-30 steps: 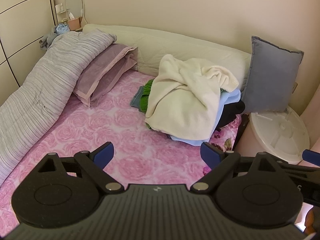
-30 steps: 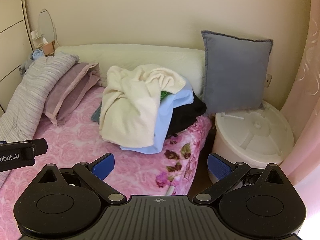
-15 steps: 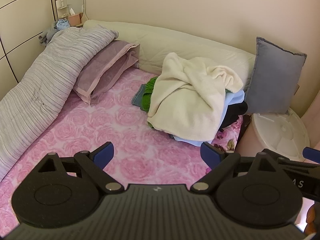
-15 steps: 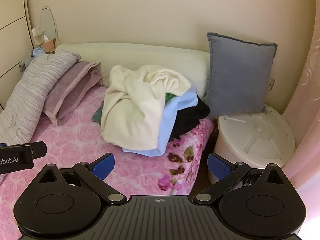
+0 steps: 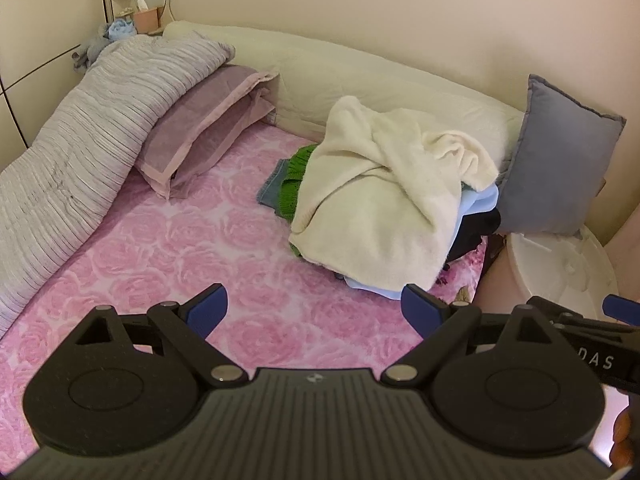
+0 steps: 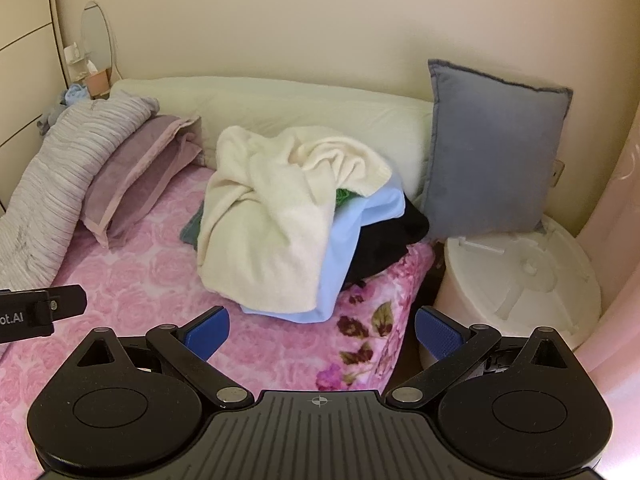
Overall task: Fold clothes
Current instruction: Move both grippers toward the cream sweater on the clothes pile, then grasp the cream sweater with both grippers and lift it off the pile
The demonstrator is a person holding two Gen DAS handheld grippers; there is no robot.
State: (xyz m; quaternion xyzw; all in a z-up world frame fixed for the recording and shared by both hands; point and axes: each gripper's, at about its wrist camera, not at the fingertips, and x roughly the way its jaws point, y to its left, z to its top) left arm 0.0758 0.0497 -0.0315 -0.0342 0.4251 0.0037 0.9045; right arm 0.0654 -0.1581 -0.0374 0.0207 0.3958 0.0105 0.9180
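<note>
Your pile of clothes (image 5: 384, 204) sits heaped on the pink rose bedspread (image 5: 192, 256), near the bed's right corner and just in front of the long cream bolster (image 5: 360, 72). On top lies a cream knit garment (image 6: 272, 216), soft, bulky and probably light; it will sag and drag whatever clings beneath it. Under it you have a pale blue piece (image 6: 352, 248), something black (image 6: 392, 236) and a green knit (image 5: 296, 176), though how they tangle is hard to tell. Take the cream one first, pinching its loose lower hem at two well-separated spots. Your left tool (image 5: 316, 308) and right tool (image 6: 320, 328) both hover short of the pile, each with jaws spread apart and holding nothing. Beside the pile stand a grey cushion (image 6: 492, 152) and a white round lid (image 6: 520, 276).
</note>
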